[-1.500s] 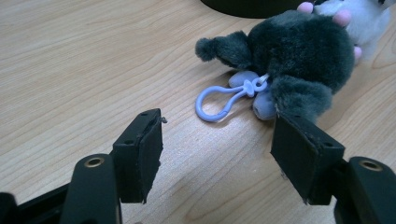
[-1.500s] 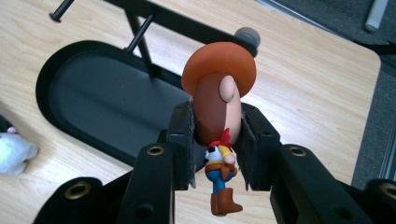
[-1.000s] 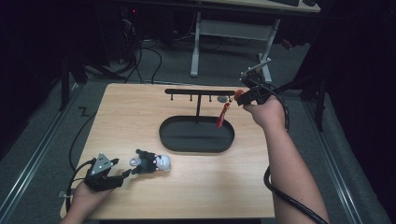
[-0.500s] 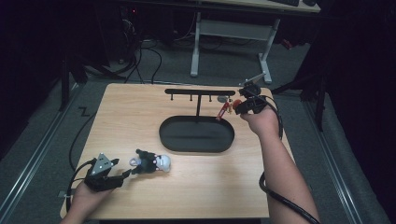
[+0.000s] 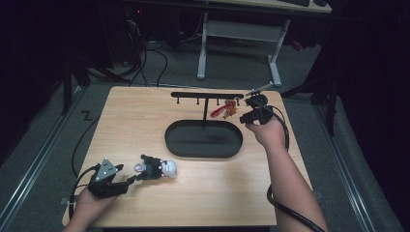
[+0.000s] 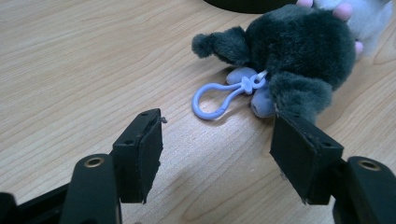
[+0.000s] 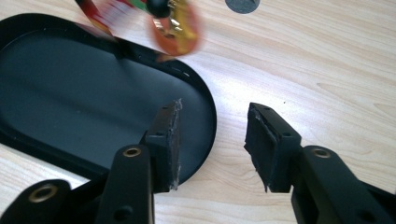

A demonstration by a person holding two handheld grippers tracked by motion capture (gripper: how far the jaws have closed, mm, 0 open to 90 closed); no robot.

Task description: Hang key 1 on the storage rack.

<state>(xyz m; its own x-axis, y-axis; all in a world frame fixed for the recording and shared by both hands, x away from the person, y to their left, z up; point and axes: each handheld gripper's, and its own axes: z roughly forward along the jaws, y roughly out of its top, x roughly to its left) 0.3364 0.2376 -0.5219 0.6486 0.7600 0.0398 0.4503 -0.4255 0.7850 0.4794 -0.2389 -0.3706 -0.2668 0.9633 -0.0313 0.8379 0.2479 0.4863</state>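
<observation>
Jaws of right gripper (image 7: 212, 140) just opening, empty; red keychain (image 5: 226, 110) hangs beyond them on rack (image 5: 207, 96).

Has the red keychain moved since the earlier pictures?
Yes. The red keychain now hangs from the black hook rack, left of the right tool, whose jaws have just been opening and are empty.
</observation>
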